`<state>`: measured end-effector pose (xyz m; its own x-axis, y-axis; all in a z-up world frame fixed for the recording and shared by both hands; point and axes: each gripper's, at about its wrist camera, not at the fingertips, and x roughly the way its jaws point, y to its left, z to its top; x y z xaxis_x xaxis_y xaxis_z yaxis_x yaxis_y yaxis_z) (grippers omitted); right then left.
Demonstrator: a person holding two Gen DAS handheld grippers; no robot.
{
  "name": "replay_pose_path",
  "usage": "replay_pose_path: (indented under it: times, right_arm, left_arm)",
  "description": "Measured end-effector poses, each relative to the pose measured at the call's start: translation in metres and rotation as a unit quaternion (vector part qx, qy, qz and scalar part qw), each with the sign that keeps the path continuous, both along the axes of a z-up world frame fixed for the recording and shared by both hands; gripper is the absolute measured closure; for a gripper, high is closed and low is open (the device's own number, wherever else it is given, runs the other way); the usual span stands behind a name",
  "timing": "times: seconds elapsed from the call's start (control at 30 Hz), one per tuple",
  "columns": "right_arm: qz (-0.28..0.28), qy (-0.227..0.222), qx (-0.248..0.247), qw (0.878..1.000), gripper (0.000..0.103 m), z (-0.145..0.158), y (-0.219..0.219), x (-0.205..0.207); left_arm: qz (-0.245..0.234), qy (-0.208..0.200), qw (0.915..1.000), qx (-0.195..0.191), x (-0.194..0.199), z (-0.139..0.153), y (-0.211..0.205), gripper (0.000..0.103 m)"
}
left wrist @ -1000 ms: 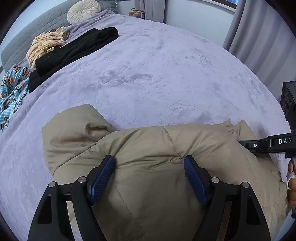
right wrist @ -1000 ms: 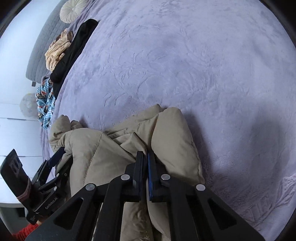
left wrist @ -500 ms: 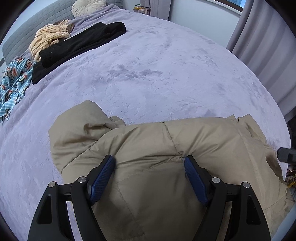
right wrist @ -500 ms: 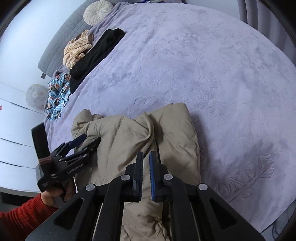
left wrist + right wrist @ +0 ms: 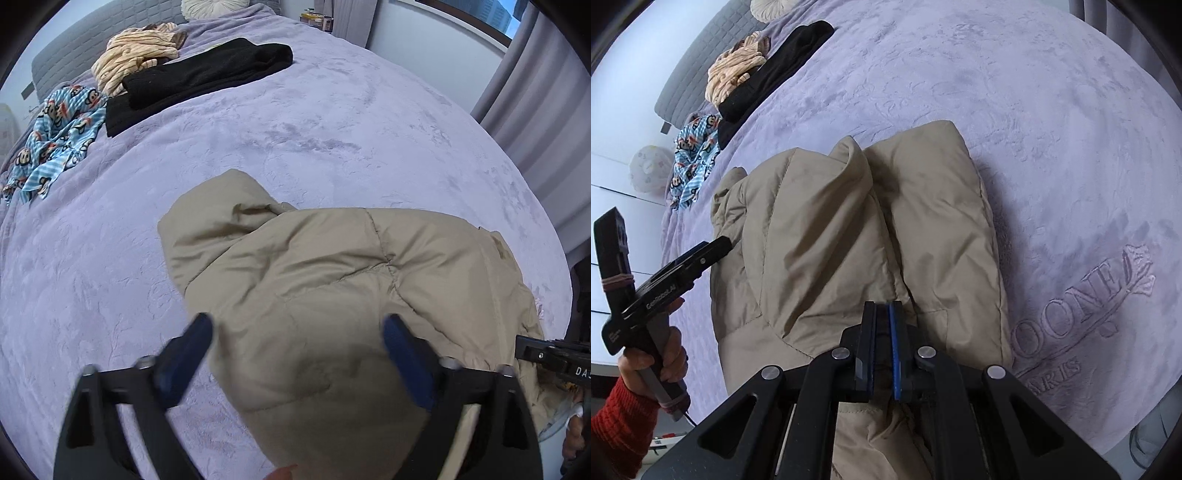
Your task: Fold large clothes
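A tan puffer jacket lies bunched on the purple bed cover, its hood toward the far left; it also shows in the right wrist view. My left gripper is open, its blue pads apart above the jacket's near part, holding nothing. It also shows from the side in the right wrist view. My right gripper has its jaws closed over the jacket's near fold; a pinched bit of fabric cannot be made out. Its tip shows in the left wrist view.
Folded black clothing, a striped beige garment and a blue monkey-print cloth lie near the grey headboard. Curtains hang on the right. The bed's near edge runs by the embroidered lettering.
Both grippers have pulled back and risen, so more of the jacket and bed shows. The left gripper stays open, the right stays closed. The jacket has settled flatter.
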<state>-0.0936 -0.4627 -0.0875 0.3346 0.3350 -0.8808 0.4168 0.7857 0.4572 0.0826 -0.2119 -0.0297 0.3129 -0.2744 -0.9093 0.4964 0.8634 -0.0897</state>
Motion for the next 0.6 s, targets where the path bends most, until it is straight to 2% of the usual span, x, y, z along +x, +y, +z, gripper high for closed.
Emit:
replay_pose_path:
  times: [0.27, 0.47, 0.5, 0.53, 0.57, 0.6]
  right_arm:
    - [0.006, 0.001, -0.009, 1.0, 0.095, 0.003, 0.002, -0.002]
    - [0.013, -0.003, -0.02, 1.0, 0.094, 0.015, 0.001, -0.002]
    - [0.014, -0.007, -0.023, 1.0, 0.085, 0.018, 0.0, -0.003]
    - [0.013, -0.012, -0.026, 0.999, 0.064, 0.022, -0.002, -0.003]
    - [0.011, -0.017, -0.029, 0.999, 0.048, 0.025, -0.003, -0.005]
    - [0.009, -0.025, -0.033, 0.999, 0.027, 0.028, -0.005, -0.006]
  left_arm:
    - [0.018, 0.04, 0.9985, -0.031, -0.013, -0.003, 0.028, 0.0]
    - [0.052, 0.117, 0.9894, -0.067, -0.017, -0.023, 0.058, 0.0]
    - [0.059, 0.121, 0.9883, -0.072, -0.019, -0.025, 0.063, 0.0]
    - [0.064, 0.123, 0.9876, -0.075, -0.02, -0.027, 0.067, 0.0]
    - [0.066, 0.127, 0.9867, -0.077, -0.022, -0.029, 0.069, 0.0]
    - [0.068, 0.136, 0.9851, -0.081, -0.023, -0.032, 0.072, 0.0]
